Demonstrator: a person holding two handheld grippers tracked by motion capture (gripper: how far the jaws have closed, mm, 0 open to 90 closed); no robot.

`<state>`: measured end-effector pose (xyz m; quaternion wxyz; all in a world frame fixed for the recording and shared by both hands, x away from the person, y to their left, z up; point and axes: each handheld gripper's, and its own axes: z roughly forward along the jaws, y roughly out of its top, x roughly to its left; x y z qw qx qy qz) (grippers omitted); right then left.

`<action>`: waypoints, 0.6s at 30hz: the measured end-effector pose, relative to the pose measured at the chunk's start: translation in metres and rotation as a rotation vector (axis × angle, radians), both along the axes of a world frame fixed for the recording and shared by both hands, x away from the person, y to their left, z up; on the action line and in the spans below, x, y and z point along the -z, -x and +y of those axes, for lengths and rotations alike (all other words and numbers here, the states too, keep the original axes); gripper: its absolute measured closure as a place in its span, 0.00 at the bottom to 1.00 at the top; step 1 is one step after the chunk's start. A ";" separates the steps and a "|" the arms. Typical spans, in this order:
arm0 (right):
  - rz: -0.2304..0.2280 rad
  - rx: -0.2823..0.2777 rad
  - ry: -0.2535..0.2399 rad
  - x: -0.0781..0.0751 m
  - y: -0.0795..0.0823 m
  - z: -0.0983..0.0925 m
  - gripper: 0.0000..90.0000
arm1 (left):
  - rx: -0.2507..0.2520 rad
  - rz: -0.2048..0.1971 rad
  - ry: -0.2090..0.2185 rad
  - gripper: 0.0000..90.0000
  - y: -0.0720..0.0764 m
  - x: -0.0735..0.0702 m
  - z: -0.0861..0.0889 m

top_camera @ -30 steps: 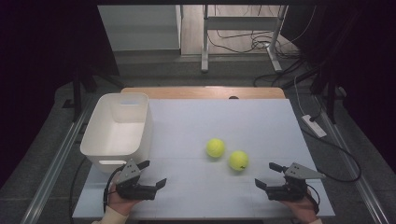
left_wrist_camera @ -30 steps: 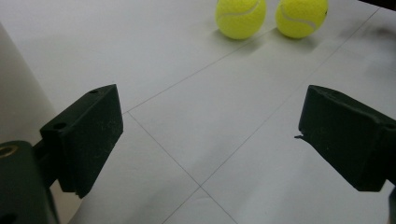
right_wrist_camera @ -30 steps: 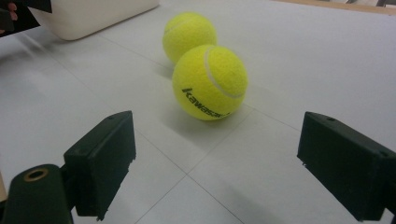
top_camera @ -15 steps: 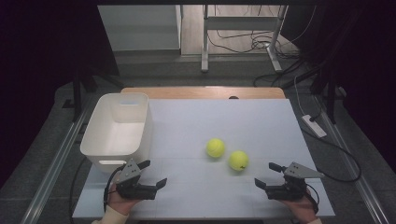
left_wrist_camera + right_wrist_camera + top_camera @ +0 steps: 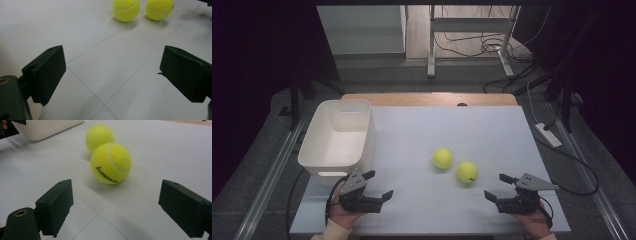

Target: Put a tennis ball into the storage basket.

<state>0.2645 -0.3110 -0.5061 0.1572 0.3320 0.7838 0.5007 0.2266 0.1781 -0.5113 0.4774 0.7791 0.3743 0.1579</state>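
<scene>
A white bin (image 5: 337, 140) is sitting at the far left of the surface (image 5: 492, 130). Just near of it, the left claw (image 5: 378, 186) is resting low at the near left edge, jaws spread wide and gripping nothing. Two yellow tennis balls (image 5: 443, 158) (image 5: 467, 171) are lying just beside each other near the middle, slightly right. At the near right, the right claw (image 5: 497, 187) is pointing toward the closer ball, jaws gaping and empty.

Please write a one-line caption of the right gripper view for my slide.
Open right gripper facing two yellow felt tennis balls, the nearer one printed "Kawasaki", on the white table.
</scene>
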 end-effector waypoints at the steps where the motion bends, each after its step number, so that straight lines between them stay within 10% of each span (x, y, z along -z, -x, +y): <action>1: -0.001 0.000 0.001 0.000 -0.001 0.000 0.14 | -0.002 0.001 0.000 0.09 0.000 -0.001 0.000; 18: -0.007 -0.006 -0.009 0.000 -0.004 0.002 0.14 | 0.029 0.029 -0.025 0.09 -0.005 -0.008 -0.019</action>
